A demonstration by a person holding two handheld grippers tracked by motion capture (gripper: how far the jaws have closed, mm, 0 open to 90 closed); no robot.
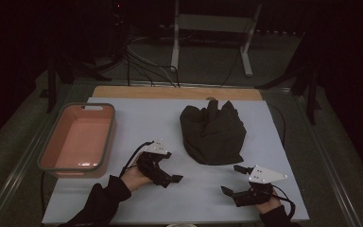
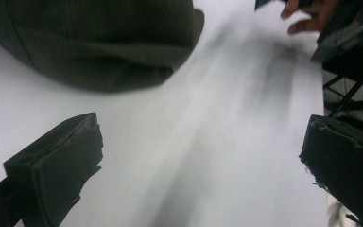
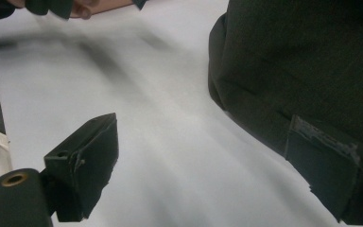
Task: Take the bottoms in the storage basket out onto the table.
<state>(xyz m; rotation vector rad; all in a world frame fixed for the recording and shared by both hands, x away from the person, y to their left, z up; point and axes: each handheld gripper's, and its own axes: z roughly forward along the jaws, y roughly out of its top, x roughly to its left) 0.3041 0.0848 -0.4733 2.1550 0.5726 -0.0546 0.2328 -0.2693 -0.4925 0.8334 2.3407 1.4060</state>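
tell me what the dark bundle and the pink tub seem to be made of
The dark bundle looks like woven cloth with a matte finish: it slumps in soft folds, and a stitched hem shows in the left gripper view. The pink tub looks like moulded plastic, smooth and slightly glossy, with a grey-green rim that may be softer rubber.

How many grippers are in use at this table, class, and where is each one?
2. The left gripper is near the table's front, beside the pink bin. The right gripper is at the front right, just below the dark cloth. Both are open.
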